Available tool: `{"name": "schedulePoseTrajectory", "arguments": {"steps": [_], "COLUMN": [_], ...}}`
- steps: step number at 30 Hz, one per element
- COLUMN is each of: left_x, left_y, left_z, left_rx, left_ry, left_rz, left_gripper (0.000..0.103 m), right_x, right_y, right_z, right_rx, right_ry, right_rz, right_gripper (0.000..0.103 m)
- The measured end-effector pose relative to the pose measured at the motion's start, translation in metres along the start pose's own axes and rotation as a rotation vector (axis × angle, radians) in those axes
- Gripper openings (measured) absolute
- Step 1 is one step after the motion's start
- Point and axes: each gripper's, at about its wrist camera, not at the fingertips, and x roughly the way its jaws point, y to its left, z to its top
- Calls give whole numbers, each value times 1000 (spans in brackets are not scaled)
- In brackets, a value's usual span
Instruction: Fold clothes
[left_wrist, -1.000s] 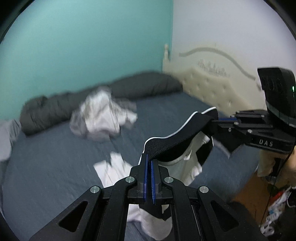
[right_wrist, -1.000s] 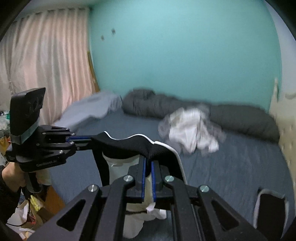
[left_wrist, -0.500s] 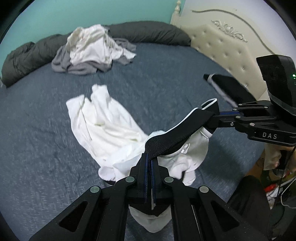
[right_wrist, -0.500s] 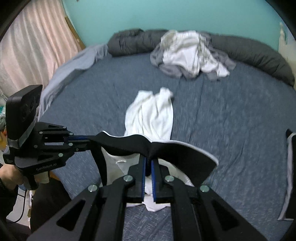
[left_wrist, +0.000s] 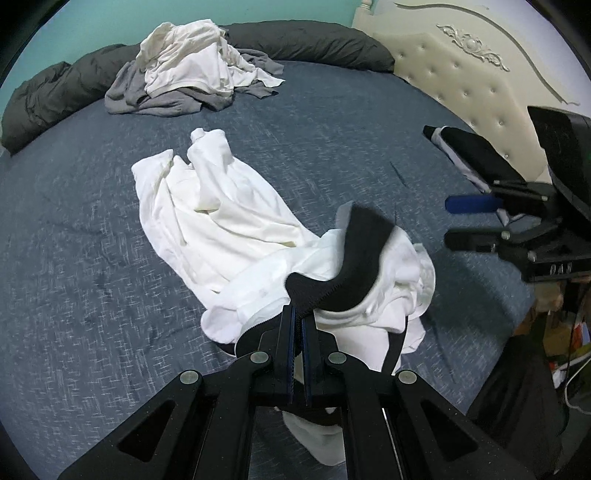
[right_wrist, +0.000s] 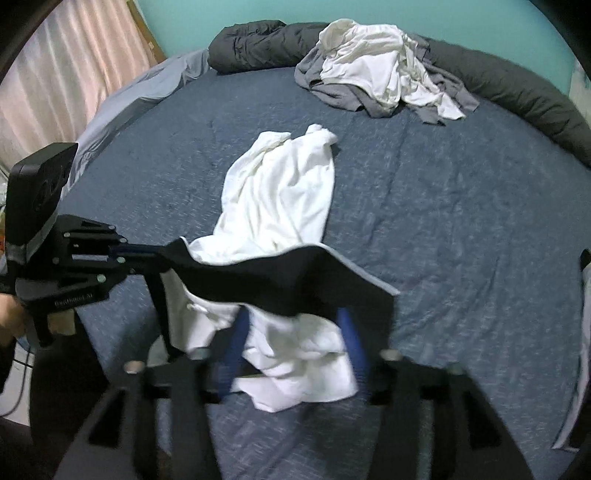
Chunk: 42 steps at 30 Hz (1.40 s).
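white shorts (left_wrist: 229, 221) sprawl across the blue bed (left_wrist: 92, 258); my left gripper (left_wrist: 298, 321) pinches their black waistband (left_wrist: 347, 273), while my right gripper (right_wrist: 291, 354) is opening, jaws clear of it.

White garment (left_wrist: 229, 221) w/ black waistband (left_wrist: 351, 266), crumpled lengthwise on blue bed (left_wrist: 92, 295); far end flat, near end bunched, band lifted off sheet. Clothes pile (left_wrist: 192, 77), white over grey, well apart at far edge.
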Motion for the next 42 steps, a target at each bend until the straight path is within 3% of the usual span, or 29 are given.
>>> {"name": "schedulePoseTrajectory", "arguments": {"steps": [9, 13, 16, 26, 29, 34, 42], "left_x": [-9, -9, -11, -18, -17, -17, -14], "left_y": [-8, -9, -8, -3, -1, 5, 18], "left_z": [-10, -14, -17, -21, -22, -25, -32], "left_rx": [47, 46, 39, 42, 44, 38, 5], "left_ry": [-9, -10, -13, -15, -11, -2, 22], "left_rz": [7, 1, -10, 10, 20, 36, 73], "left_gripper": [3, 3, 3, 3, 3, 3, 3], "right_x": [5, 18, 36, 78, 84, 83, 50], "right_y": [1, -8, -28, -79, -85, -92, -109], "right_z": [8, 14, 14, -3, -8, -15, -27], "right_rx": [-123, -110, -27, 247, 320, 391, 404], "right_ry": [-9, 22, 68, 92, 69, 36, 26], "right_rz": [-67, -114, -127, 11, 82, 168, 167], "right_gripper": [56, 61, 61, 61, 53, 5, 1]}}
